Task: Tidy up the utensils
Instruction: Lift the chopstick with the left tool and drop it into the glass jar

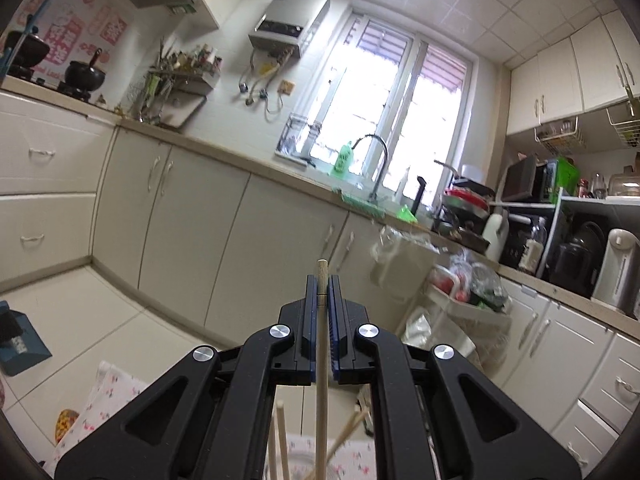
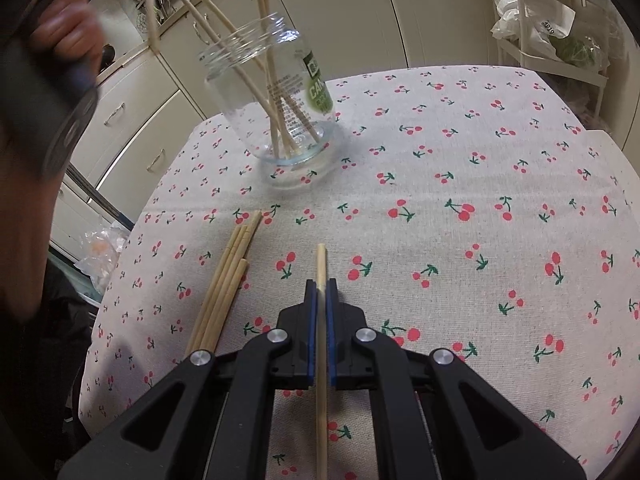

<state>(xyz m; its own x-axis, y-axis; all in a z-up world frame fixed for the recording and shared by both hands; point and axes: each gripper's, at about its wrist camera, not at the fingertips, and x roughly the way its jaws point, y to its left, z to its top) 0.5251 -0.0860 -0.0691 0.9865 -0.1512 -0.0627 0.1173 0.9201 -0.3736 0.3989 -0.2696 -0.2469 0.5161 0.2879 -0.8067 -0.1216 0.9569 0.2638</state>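
Both tools clamped on chopsticks — jar partly filled.
Worktop (image 2: 460, 208) under cherry-print cloth; jar (image 2: 276, 96) upright at its far left with several sticks (image 2: 276, 120) leaning inside. Loose bundle (image 2: 224, 284) lies flat, near left of right tool (image 2: 320, 284), which grips one stick (image 2: 321, 264) above the cloth. Left tool (image 1: 322, 280) pinches a stick (image 1: 322, 272) — raised, aimed at the kitchen cabinets.

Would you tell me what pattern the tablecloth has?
Red cherries with green stems on a pale tablecloth, clearest in the right wrist view.
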